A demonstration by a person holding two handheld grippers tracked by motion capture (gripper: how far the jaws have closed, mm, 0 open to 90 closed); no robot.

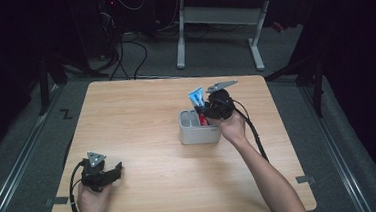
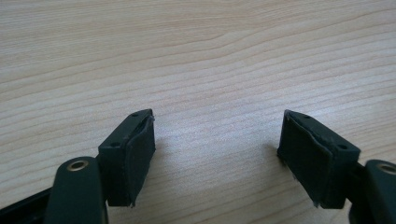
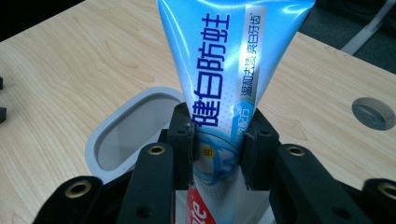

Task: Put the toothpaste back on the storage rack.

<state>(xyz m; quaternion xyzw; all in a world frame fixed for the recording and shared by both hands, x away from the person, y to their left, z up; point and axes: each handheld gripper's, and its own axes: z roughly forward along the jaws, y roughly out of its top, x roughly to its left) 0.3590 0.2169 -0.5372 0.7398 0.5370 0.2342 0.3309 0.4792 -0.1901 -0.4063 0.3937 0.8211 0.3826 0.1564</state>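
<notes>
Right gripper point(image 3: 218, 144) clamps toothpaste tube point(image 3: 229, 60) above wooden table point(image 1: 142, 119), grey carpet point(image 1: 212, 54) beyond.

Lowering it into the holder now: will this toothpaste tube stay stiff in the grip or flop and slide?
The toothpaste tube is a glossy soft tube, so probably slippery and squashy. The right gripper clamps it low, so its flat end may sway. The grey holder looks light and might shift.

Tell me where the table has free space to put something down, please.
Bare wood lies across the far left of the table and between the left gripper and grey holder. It is crowded where the right gripper clamps the toothpaste tube.
</notes>
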